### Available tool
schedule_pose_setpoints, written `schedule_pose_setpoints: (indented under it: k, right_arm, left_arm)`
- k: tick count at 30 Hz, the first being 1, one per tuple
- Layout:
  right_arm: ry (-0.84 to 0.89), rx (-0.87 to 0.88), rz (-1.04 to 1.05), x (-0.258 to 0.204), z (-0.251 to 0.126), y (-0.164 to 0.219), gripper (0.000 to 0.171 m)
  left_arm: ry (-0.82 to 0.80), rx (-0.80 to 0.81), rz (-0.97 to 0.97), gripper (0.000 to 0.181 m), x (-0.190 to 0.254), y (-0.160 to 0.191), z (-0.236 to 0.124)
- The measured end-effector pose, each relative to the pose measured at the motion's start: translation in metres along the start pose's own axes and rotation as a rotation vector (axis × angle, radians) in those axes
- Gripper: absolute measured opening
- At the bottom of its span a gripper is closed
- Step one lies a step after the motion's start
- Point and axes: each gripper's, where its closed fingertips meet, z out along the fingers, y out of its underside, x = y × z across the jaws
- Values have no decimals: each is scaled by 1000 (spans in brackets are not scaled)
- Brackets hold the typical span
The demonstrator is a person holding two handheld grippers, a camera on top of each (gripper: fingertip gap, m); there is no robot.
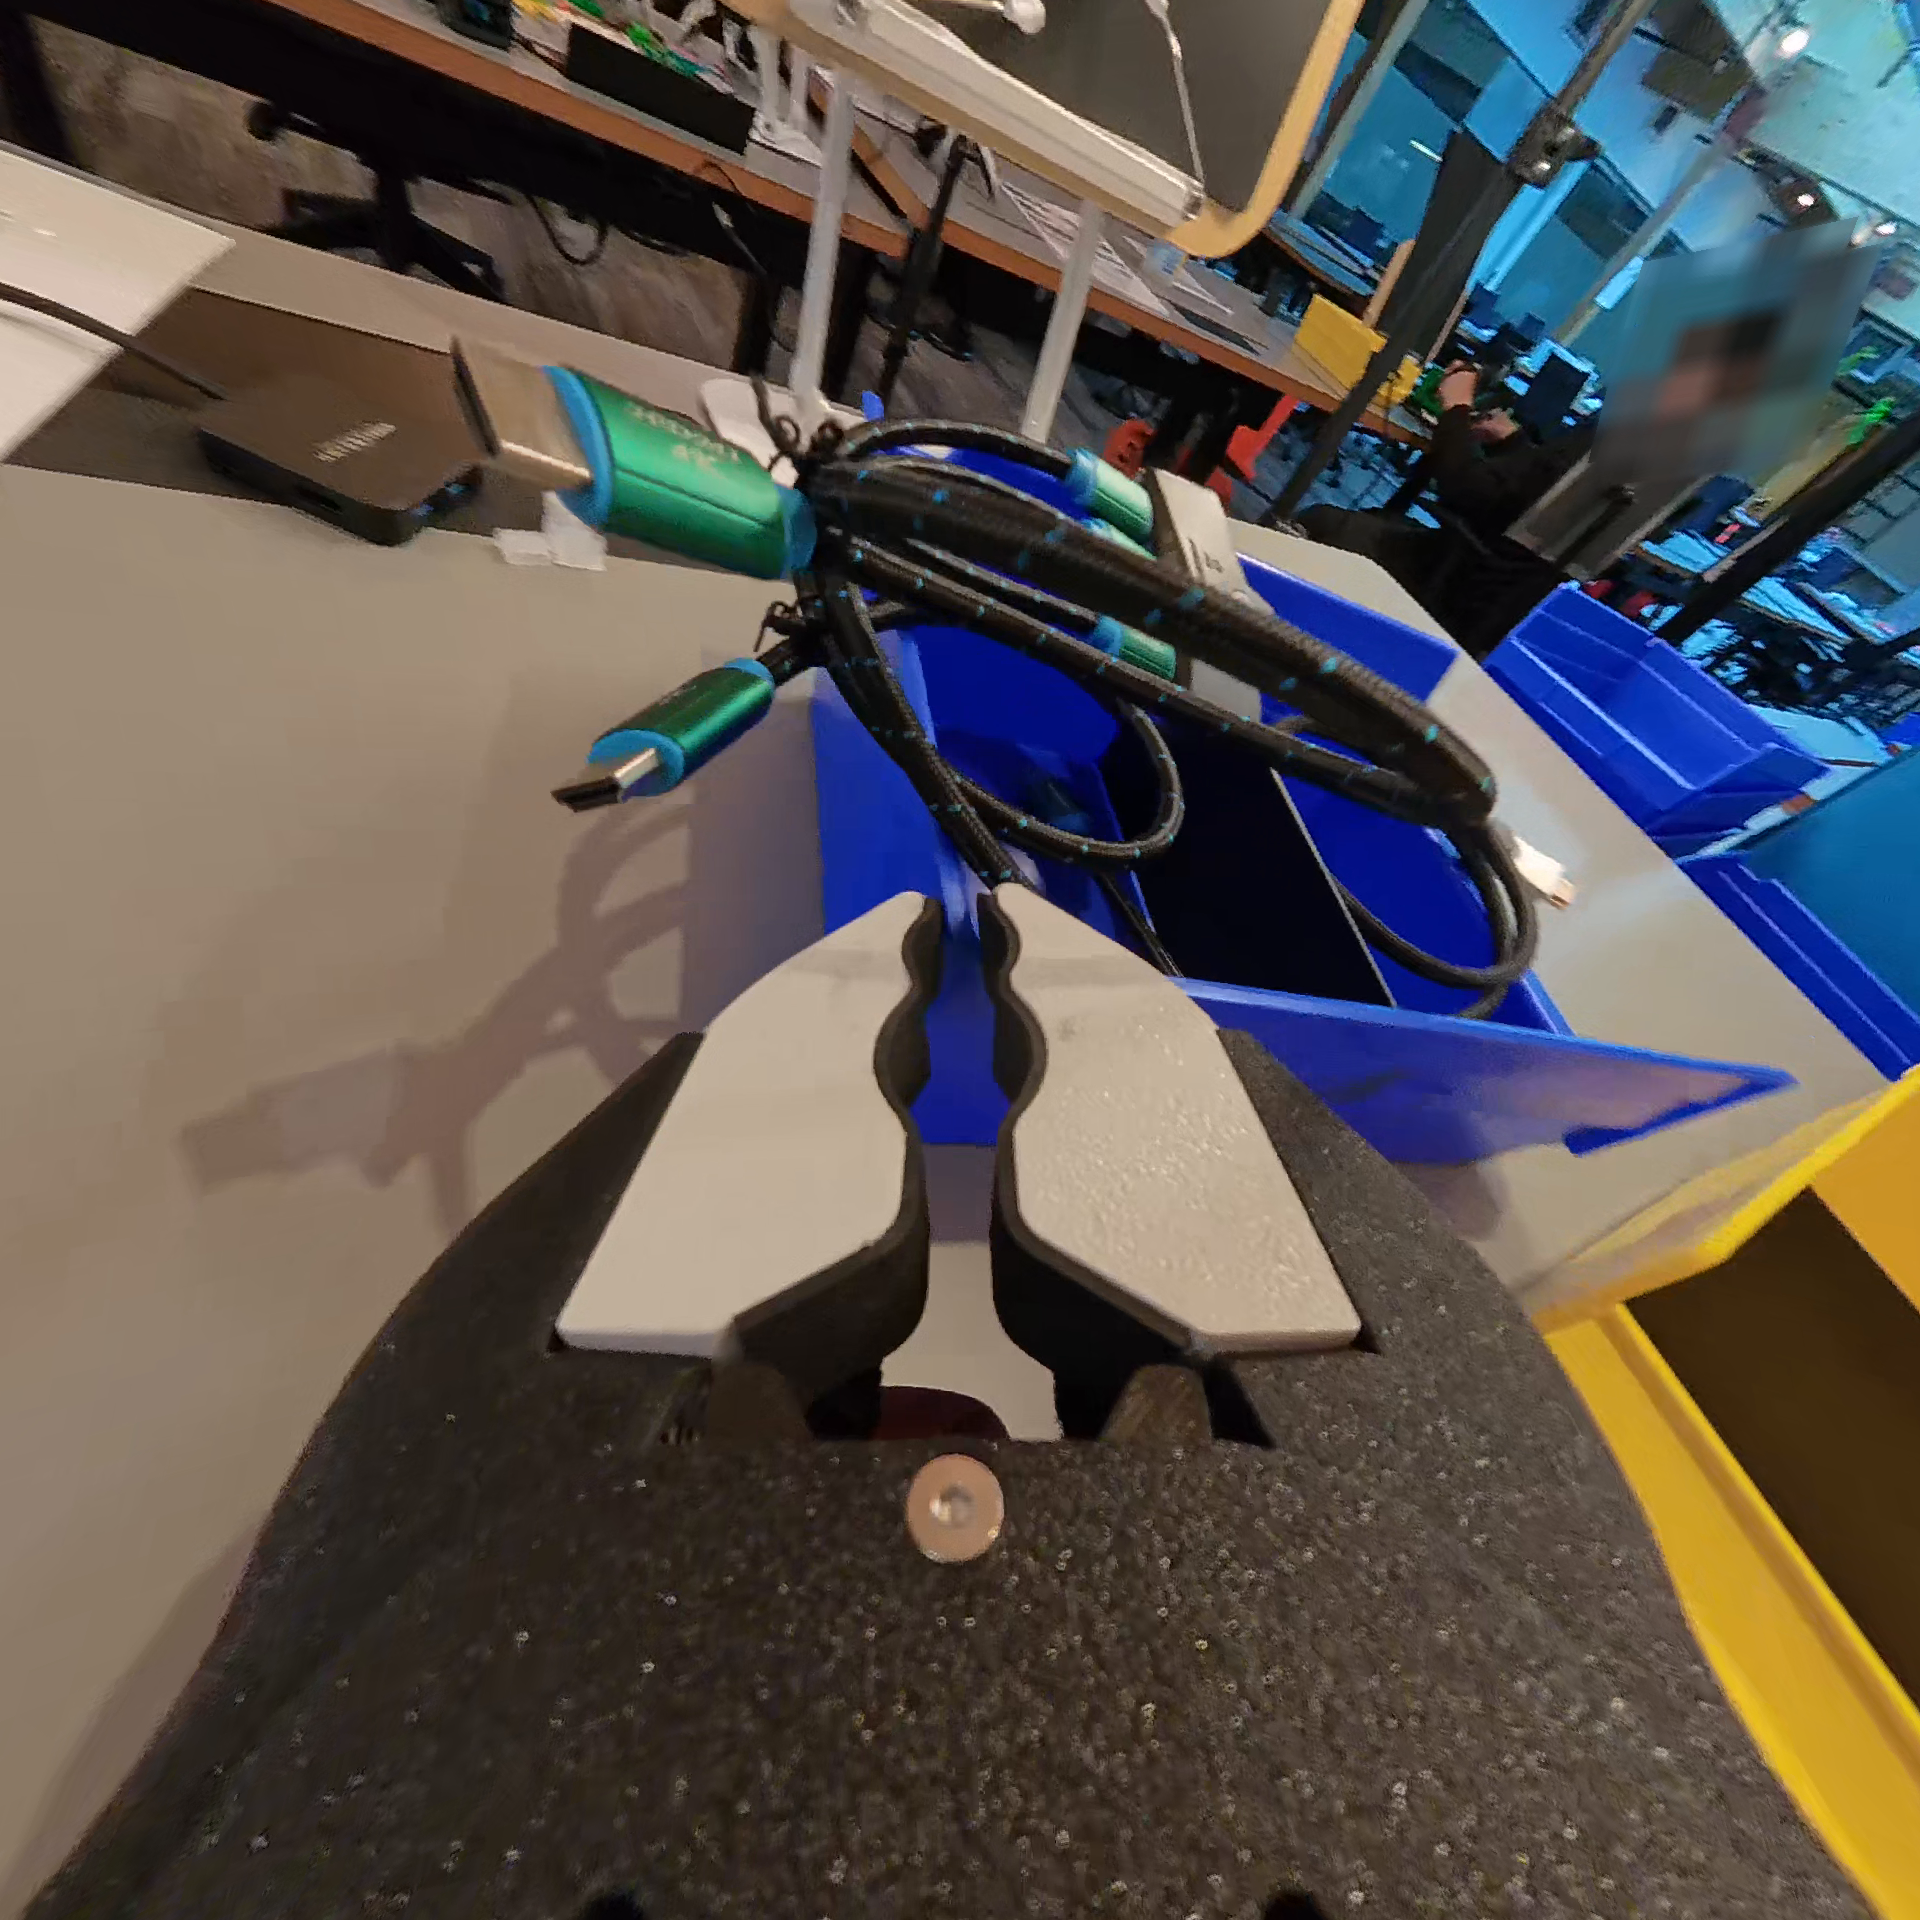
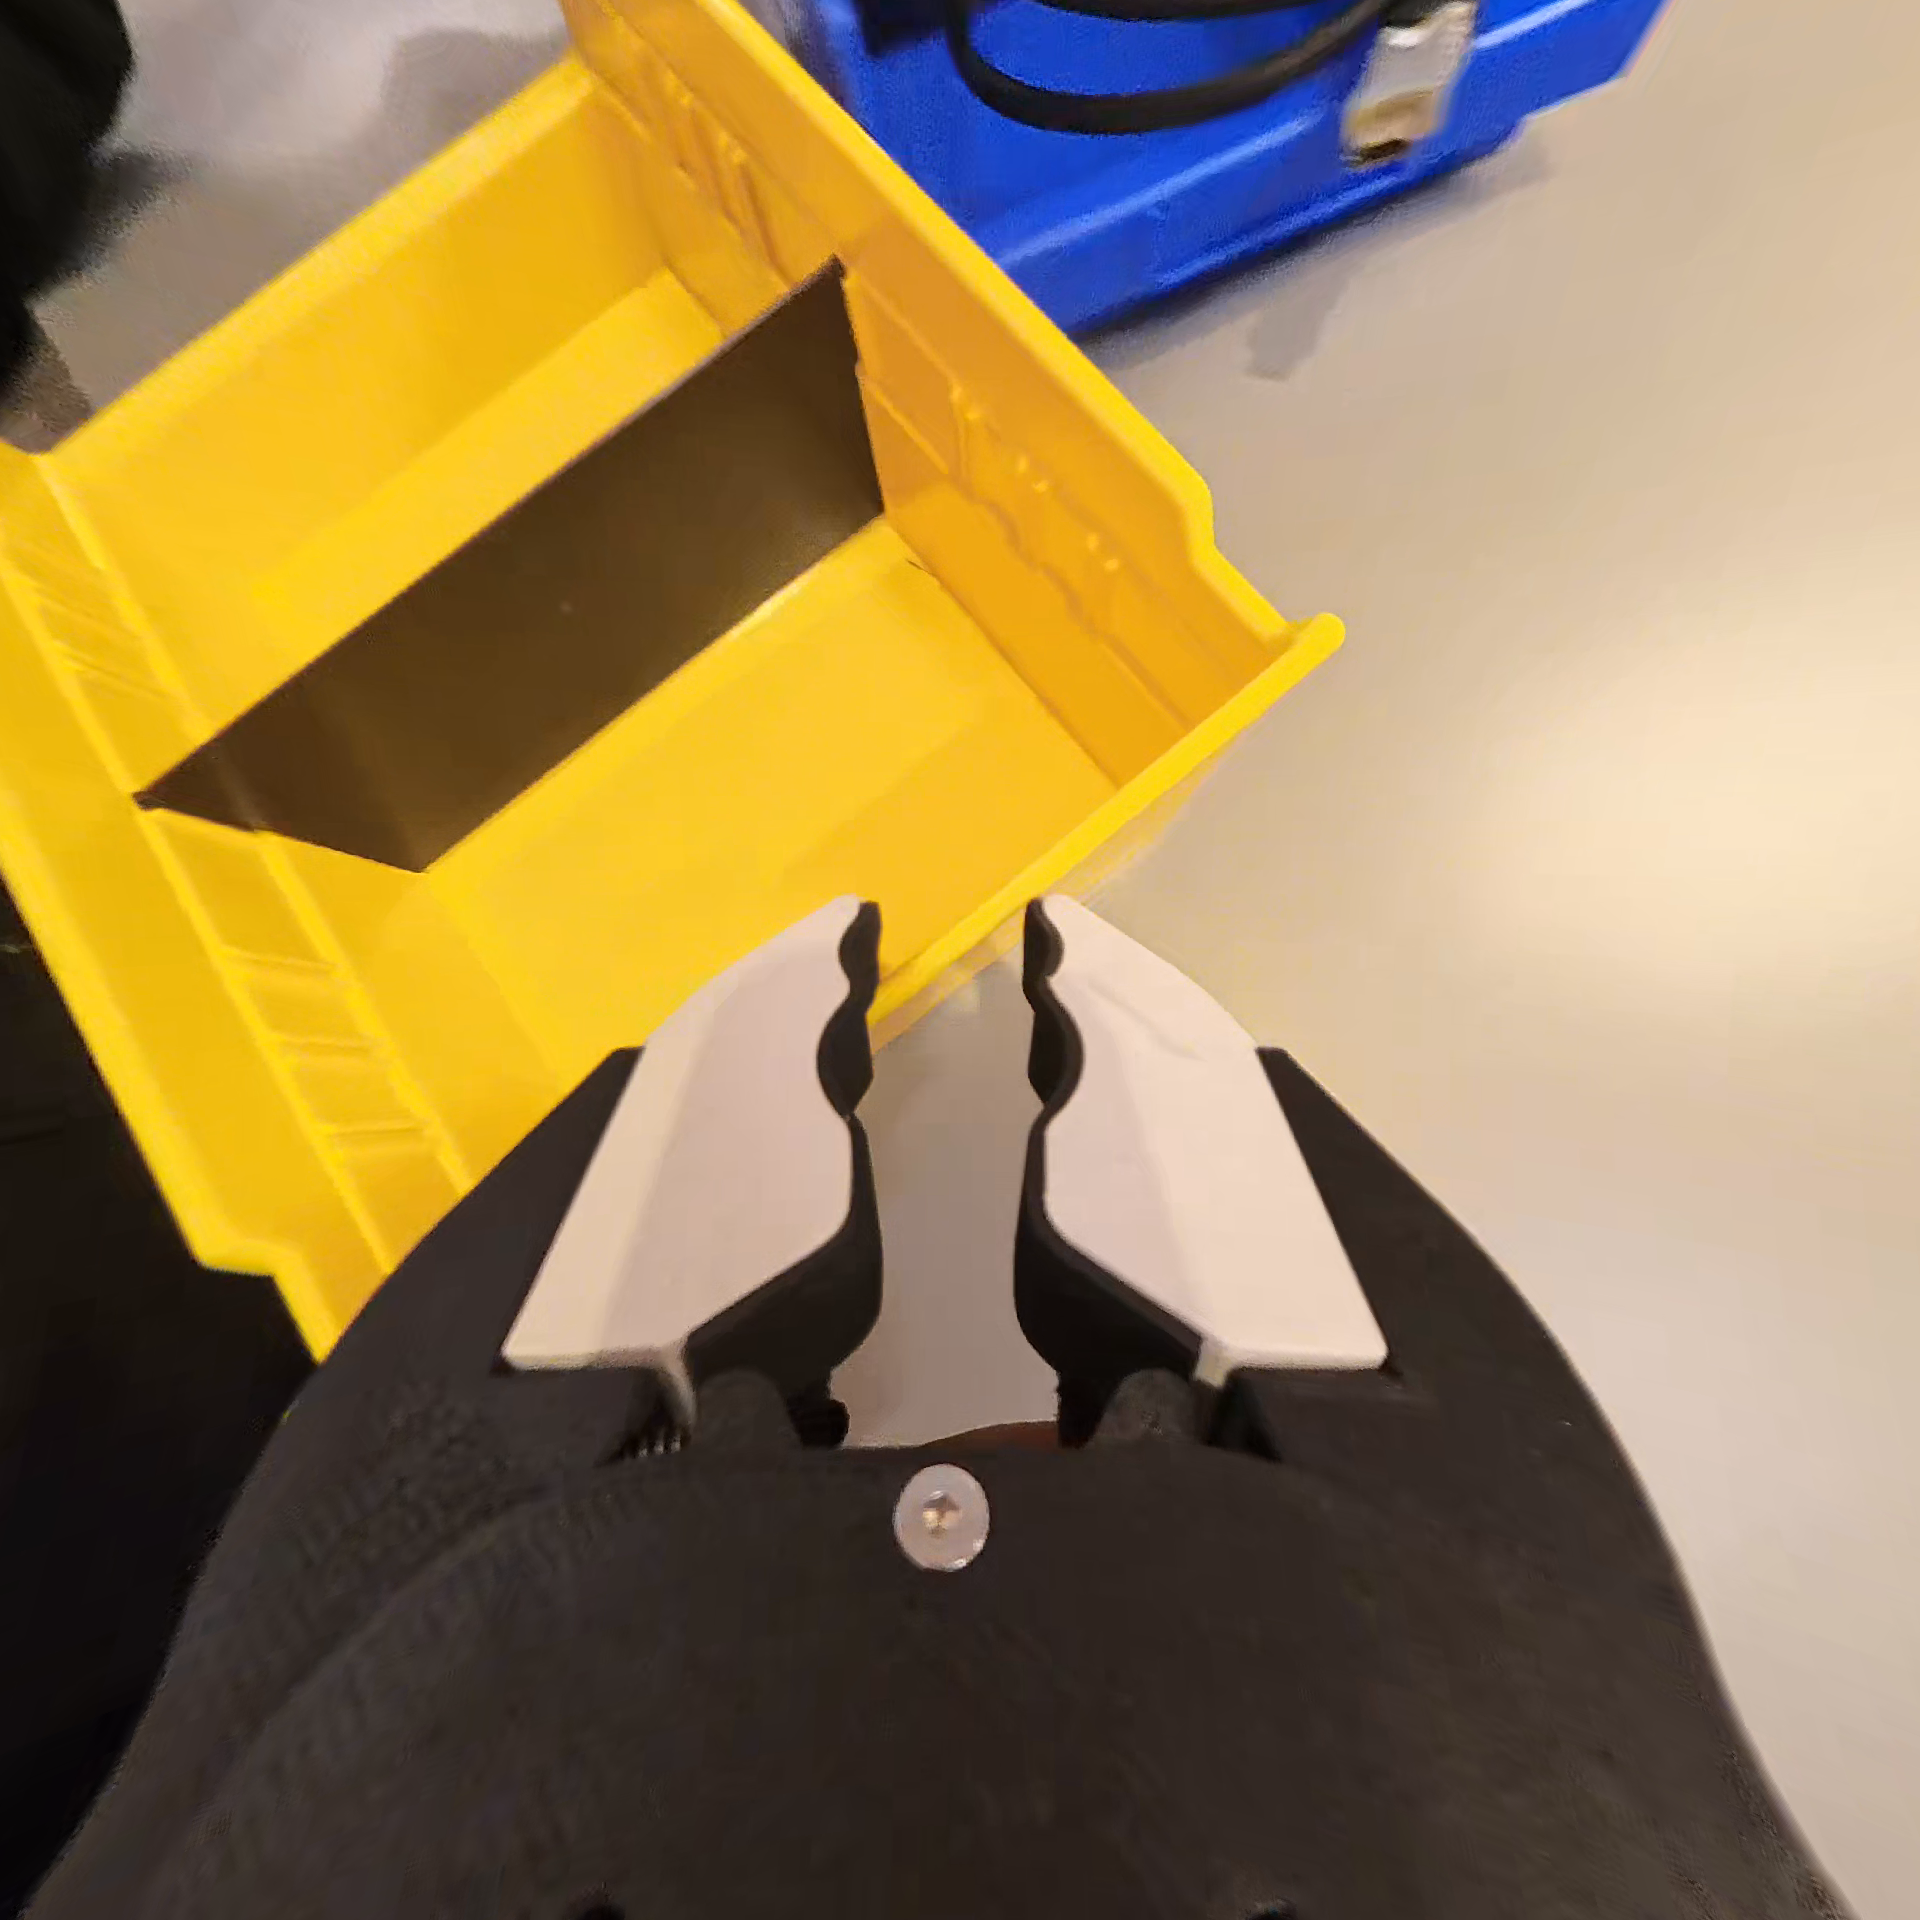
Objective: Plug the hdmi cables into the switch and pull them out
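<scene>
My left gripper [image 1: 961, 914] is shut on a braided black HDMI cable bundle [image 1: 1091, 623] and holds it up over a blue bin [image 1: 1351, 1070]. Green plugs with metal tips stick out to the left, a large one [image 1: 665, 478] and a lower one [image 1: 675, 727]. The dark flat switch [image 1: 332, 447] lies on the grey table at the far left. My right gripper [image 2: 951, 925] is open and empty over the front lip of a yellow bin [image 2: 1132, 790]. The blue bin [image 2: 1195, 208] also shows at the top of the right wrist view, holding a black cable [image 2: 1143, 104].
The yellow bin [image 1: 1714, 1538] sits right of the blue bin and has a dark divider [image 2: 540, 613]. A white paper or box [image 1: 73, 281] lies at the table's far left. More blue bins [image 1: 1662, 717] and workbenches stand behind. The tips of one gripper are about 45 cm away from the tips of the other. About 30 cm separates my left fingertips from the dark flat switch [image 1: 332, 447].
</scene>
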Motion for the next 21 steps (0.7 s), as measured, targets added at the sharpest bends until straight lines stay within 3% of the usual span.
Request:
schedule_pose_setpoints:
  k: [8, 13, 15, 18, 21]
  right_arm:
    - [97, -178, -93, 71, -10, -3, 21]
    - [291, -232, -119, 122, -18, -11, 29]
    - [398, -218, -139, 133, -27, -18, 29]
    - [413, -115, -181, 111, -41, -35, 31]
    - [251, 9, -318, 46, -40, -51, 35]
  left_arm:
    - [-90, 76, -6, 5, -69, -19, -42]
    - [-218, 89, 39, 7, -118, -31, -76]
    - [-324, 79, 85, 17, -130, -36, -95]
    - [-373, 103, 230, 36, -109, -45, -122]
    - [-126, 84, 462, 44, -32, -34, -124]
